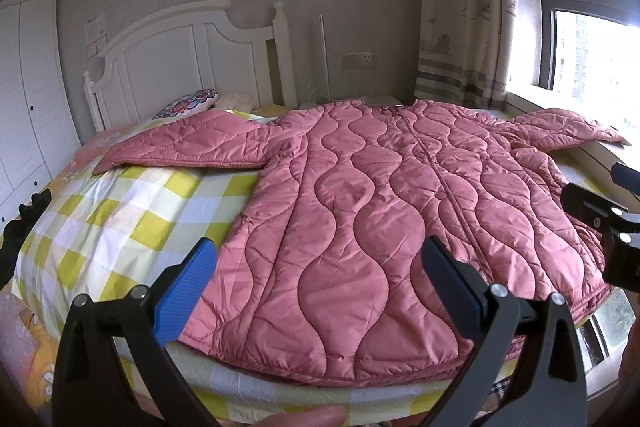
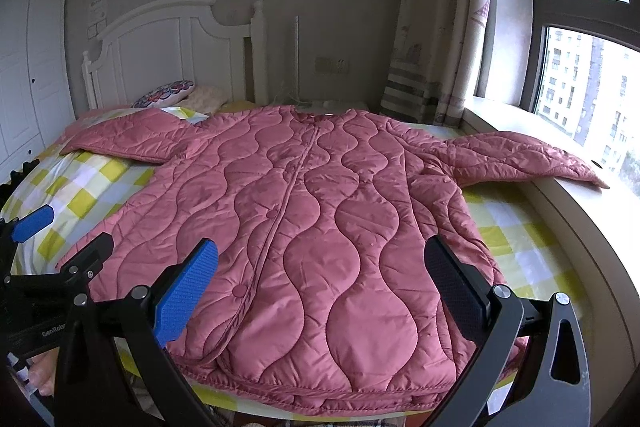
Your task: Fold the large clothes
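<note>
Across mid-frame, a pink quilted coat (image 2: pixel 312 227) lies flat on the checked bed (image 2: pixel 520 247).
Left gripper (image 1: pixel 320 287) and right gripper (image 2: pixel 320 287) hover wide, empty, above its hem.

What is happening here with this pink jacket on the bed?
A person holds two grippers above the near hem of a pink quilted jacket, which lies flat on the bed with both sleeves spread out. The left gripper and right gripper are both open and hold nothing. Folding has not begun.
</note>
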`<act>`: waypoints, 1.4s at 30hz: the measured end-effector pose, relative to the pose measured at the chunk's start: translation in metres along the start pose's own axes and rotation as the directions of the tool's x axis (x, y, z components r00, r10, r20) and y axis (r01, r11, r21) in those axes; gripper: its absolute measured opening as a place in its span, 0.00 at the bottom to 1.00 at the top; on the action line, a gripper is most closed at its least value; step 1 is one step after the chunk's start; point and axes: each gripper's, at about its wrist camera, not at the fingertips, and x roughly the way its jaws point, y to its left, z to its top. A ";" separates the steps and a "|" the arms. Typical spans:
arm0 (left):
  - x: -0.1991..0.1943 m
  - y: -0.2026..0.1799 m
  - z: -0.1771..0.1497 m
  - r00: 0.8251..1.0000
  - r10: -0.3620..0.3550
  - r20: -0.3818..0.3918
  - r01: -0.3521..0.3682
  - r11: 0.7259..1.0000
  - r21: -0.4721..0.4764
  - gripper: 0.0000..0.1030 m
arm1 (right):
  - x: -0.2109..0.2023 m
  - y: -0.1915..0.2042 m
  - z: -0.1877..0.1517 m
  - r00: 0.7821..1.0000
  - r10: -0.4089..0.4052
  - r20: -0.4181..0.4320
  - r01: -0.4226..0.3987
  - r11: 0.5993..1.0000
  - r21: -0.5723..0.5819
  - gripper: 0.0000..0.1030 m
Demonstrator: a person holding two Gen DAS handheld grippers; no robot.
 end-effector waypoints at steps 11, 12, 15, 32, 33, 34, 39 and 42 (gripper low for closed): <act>0.002 0.003 -0.001 1.000 -0.002 -0.004 0.002 1.000 -0.004 0.98 | 0.003 0.000 -0.002 1.000 0.010 -0.012 -0.010 1.000 0.007 0.96; 0.002 0.003 -0.002 1.000 -0.002 -0.004 0.002 1.000 -0.003 0.98 | 0.003 0.000 -0.002 1.000 0.010 -0.013 -0.010 1.000 0.007 0.96; 0.002 0.004 -0.002 1.000 -0.002 -0.005 0.002 1.000 -0.004 0.98 | 0.003 0.000 -0.002 1.000 0.010 -0.012 -0.010 1.000 0.008 0.96; 0.003 0.005 -0.001 1.000 -0.004 -0.009 0.004 1.000 -0.005 0.98 | 0.004 0.000 -0.003 1.000 0.013 -0.015 -0.013 1.000 0.010 0.96; 0.003 0.005 -0.002 1.000 -0.004 -0.008 0.004 1.000 -0.004 0.98 | 0.004 0.000 -0.003 1.000 0.012 -0.015 -0.012 1.000 0.009 0.96; 0.003 0.005 -0.001 1.000 -0.004 -0.009 0.004 1.000 -0.005 0.98 | 0.004 0.000 -0.002 1.000 0.010 -0.015 -0.010 1.000 0.010 0.96; 0.004 0.005 0.000 1.000 -0.004 -0.011 0.004 1.000 -0.006 0.98 | 0.005 -0.001 -0.002 1.000 0.011 -0.017 -0.011 1.000 0.011 0.96; 0.008 0.007 -0.008 1.000 -0.005 -0.018 0.005 1.000 -0.007 0.98 | 0.005 0.000 -0.004 1.000 0.013 -0.022 -0.013 1.000 0.015 0.96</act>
